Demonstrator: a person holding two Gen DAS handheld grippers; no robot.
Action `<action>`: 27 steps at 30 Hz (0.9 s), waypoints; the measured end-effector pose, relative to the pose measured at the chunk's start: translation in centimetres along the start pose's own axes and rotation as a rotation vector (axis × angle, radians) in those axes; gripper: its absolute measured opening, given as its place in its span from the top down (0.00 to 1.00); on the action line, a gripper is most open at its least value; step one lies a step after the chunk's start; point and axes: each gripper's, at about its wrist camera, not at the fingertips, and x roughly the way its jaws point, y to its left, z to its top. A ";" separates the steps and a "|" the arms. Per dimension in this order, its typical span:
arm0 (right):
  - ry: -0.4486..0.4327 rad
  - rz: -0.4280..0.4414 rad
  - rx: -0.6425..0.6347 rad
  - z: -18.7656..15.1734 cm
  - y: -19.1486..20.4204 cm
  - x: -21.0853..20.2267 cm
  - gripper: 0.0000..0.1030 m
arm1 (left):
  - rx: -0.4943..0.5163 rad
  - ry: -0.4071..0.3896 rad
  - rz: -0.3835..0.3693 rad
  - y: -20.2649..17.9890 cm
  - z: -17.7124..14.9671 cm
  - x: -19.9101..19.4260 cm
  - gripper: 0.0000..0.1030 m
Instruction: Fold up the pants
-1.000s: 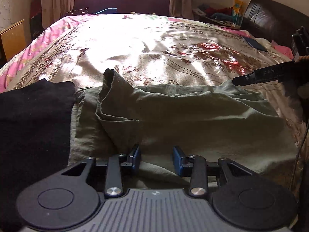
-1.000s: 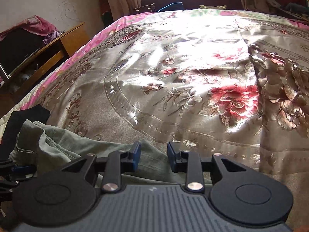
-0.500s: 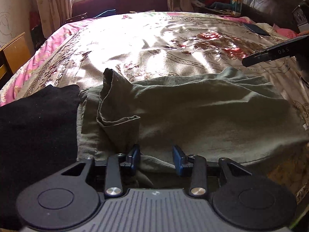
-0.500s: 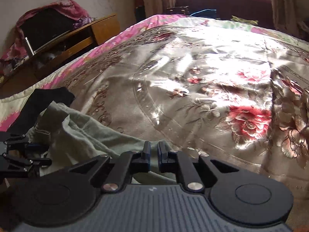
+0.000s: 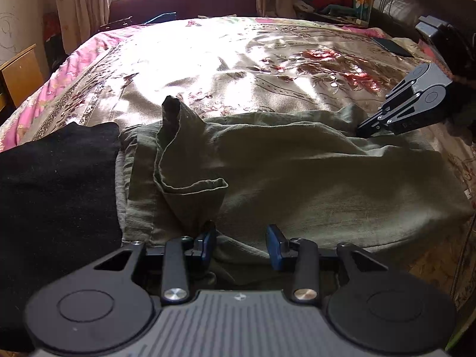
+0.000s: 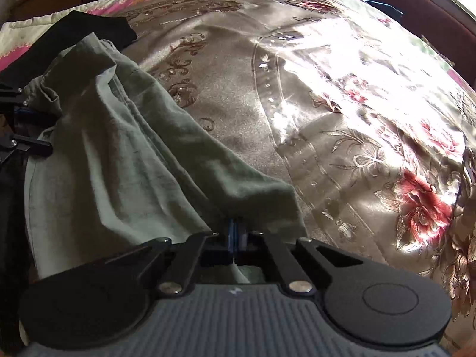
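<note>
From my right wrist camera I see the right gripper with its blue pads pressed together, pinching a corner of the rumpled olive-green cotton pants; the cloth drapes over the pad tips and runs away to the upper left in long folds; at the left edge the black linkage of the left gripper touches the far end of the pants, though I cannot tell how its jaws stand; a flat black garment lies beyond the pants, partly under them; all of it rests on a shiny beige satin bedspread with red flowers, pink-bordered along the far edge.
</note>
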 end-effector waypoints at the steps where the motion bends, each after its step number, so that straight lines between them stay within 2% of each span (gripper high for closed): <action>1: -0.007 -0.036 0.037 0.1 -0.7 0.0 1.00 | -0.007 -0.002 -0.002 0.0 -0.1 0.0 0.50; 3: -0.010 -0.081 0.065 0.5 -1.1 -0.2 1.00 | -0.013 -0.003 -0.002 0.0 -0.6 -0.2 0.50; 4: -0.014 -0.088 0.070 0.7 -1.0 -0.5 0.97 | -0.018 -0.004 -0.002 0.0 -0.9 -0.4 0.50; 6: -0.075 -0.065 0.060 1.4 0.2 -2.0 0.94 | -0.030 -0.012 -0.009 0.1 -1.2 -0.8 0.50; 7: -0.110 -0.025 0.054 2.0 1.1 -2.8 0.90 | -0.046 -0.016 -0.015 0.3 -1.4 -1.0 0.50; 10: -0.174 0.138 0.017 4.4 4.2 -3.1 0.89 | -0.103 -0.038 -0.021 1.0 -1.4 -1.6 0.50; 12: -0.204 0.205 -0.034 6.0 6.5 -2.4 0.88 | -0.128 -0.058 -0.015 1.3 -1.5 -2.1 0.50; 15: -0.222 0.254 -0.121 8.1 9.8 -0.6 0.81 | -0.186 -0.092 -0.013 2.0 -1.9 -3.2 0.50; 18: -0.255 0.316 -0.135 9.7 11.8 0.7 0.80 | -0.230 -0.107 -0.026 2.4 -2.7 -3.8 0.50; 20: -0.295 0.311 -0.149 10.7 13.0 1.1 0.80 | -0.244 -0.118 -0.028 2.5 -2.8 -4.0 0.50; 24: -0.338 0.305 -0.188 11.6 14.2 0.2 0.91 | -0.244 -0.157 -0.024 2.4 -3.2 -4.7 0.50; 27: -0.328 0.271 -0.198 12.1 14.3 0.4 0.89 | -0.258 -0.164 -0.020 2.6 -3.6 -4.8 0.50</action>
